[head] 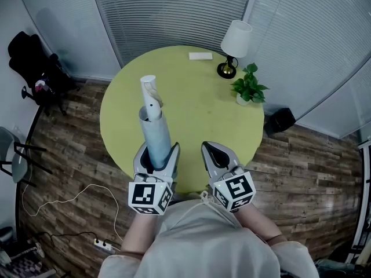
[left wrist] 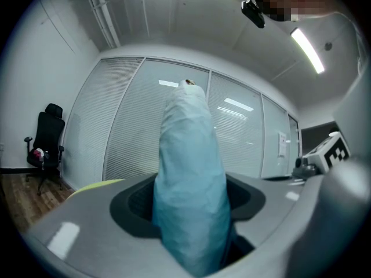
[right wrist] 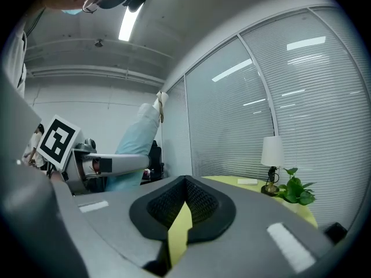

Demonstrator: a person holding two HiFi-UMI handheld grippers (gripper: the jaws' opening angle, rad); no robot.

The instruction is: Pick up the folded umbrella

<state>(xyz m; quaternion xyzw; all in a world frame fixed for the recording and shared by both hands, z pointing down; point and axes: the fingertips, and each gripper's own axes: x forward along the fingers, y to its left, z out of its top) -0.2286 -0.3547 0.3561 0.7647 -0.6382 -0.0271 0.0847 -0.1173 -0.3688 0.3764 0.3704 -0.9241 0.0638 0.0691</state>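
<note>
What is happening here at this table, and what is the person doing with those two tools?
A person stands at a round yellow-green table with a gripper in each hand. The left gripper is closed on a folded light-blue umbrella and holds it lifted, pointing up over the table. The right gripper is beside it, jaws together and empty. A lamp and a small plant stand near the table's far edge.

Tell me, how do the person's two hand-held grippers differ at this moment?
The left gripper has its fingers clamped on the pale blue folded umbrella, which sticks up from it; the right gripper holds nothing. The left gripper's fingers stand wide apart; the right gripper's are closed together. Both are grey and sit at the yellow-green table's near edge.
</note>
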